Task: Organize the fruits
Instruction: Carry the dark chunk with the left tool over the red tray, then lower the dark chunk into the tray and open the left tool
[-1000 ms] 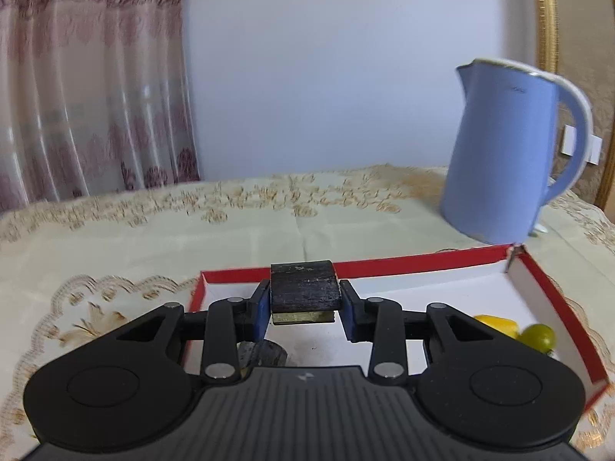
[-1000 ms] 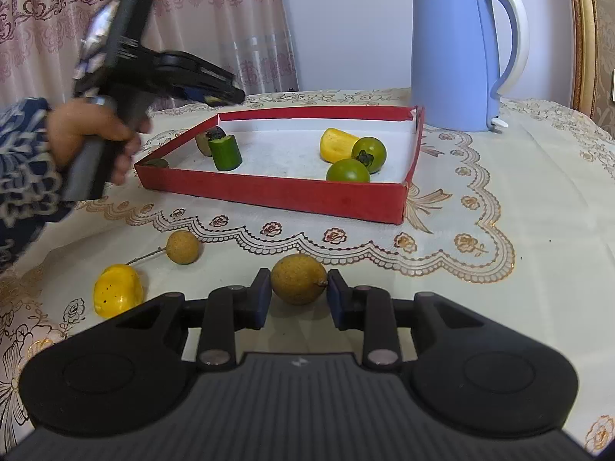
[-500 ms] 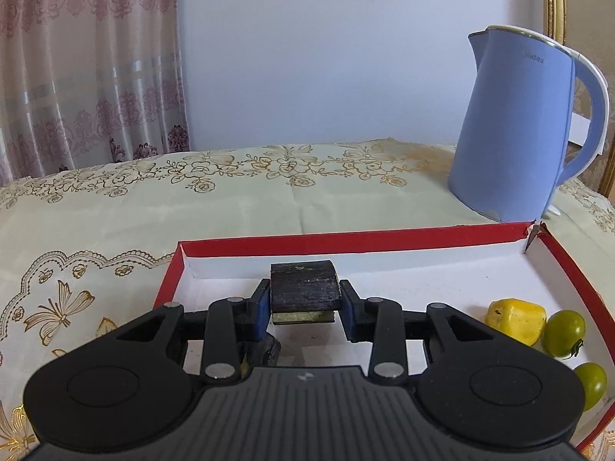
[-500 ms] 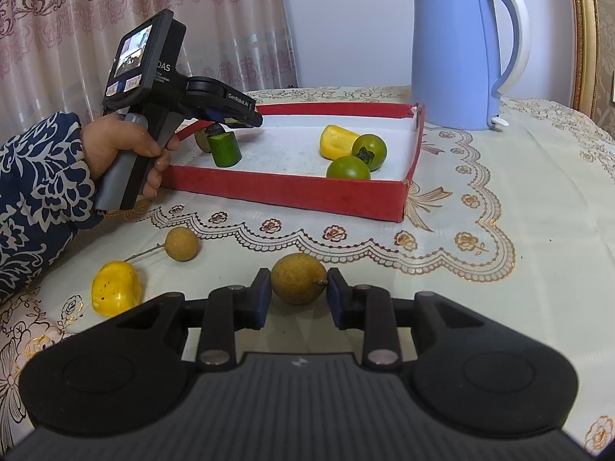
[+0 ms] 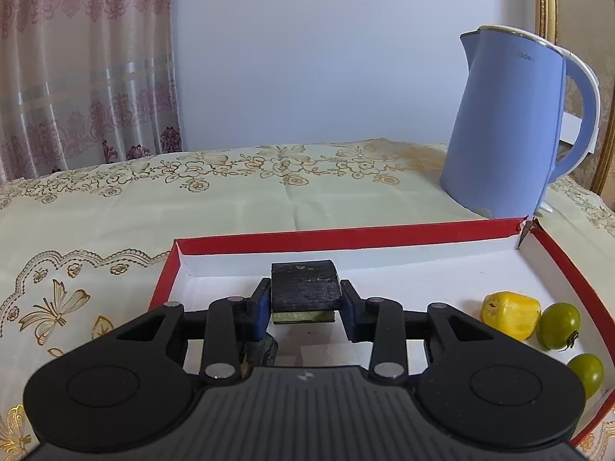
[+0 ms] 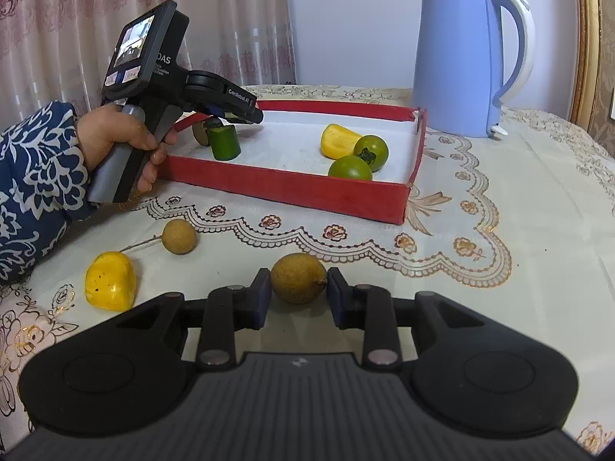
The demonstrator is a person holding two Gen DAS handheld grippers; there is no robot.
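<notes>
In the left wrist view the left claw point(image 5: 305, 309) sits at lower centre, its two blue pads closed onto a short cucumber chunk point(image 5: 306, 285) — dark skin on top, pale flesh showing beneath. It hangs over the near left corner of the red tray point(image 5: 346, 235), just above the white floor. Another dark piece point(image 5: 261, 349) lies right under it, mostly hidden. At the right edge of that frame a yellow fruit piece point(image 5: 509, 319) and two green tomatoes point(image 5: 558, 325) rest in the tray.

In the right wrist view the right claw point(image 6: 296, 299) at lower centre brackets a brown, longan-like fruit point(image 6: 298, 277) on the counter point(image 6: 519, 230). The pads sit at its sides with a sliver of gap showing at the left one, so whether they actually press it I cannot tell. A smaller round longan point(image 6: 179, 236) with a stem and a yellow piece point(image 6: 110, 280) lie at lower left, outside the tray.

The cucumber chunk looks firm and light, though its cut flesh may be slick — gripping the skinned flanks seems soundest. The brown fruit is probably light with a thin brittle shell, so it wants a gentle squeeze across its widest part.
</notes>
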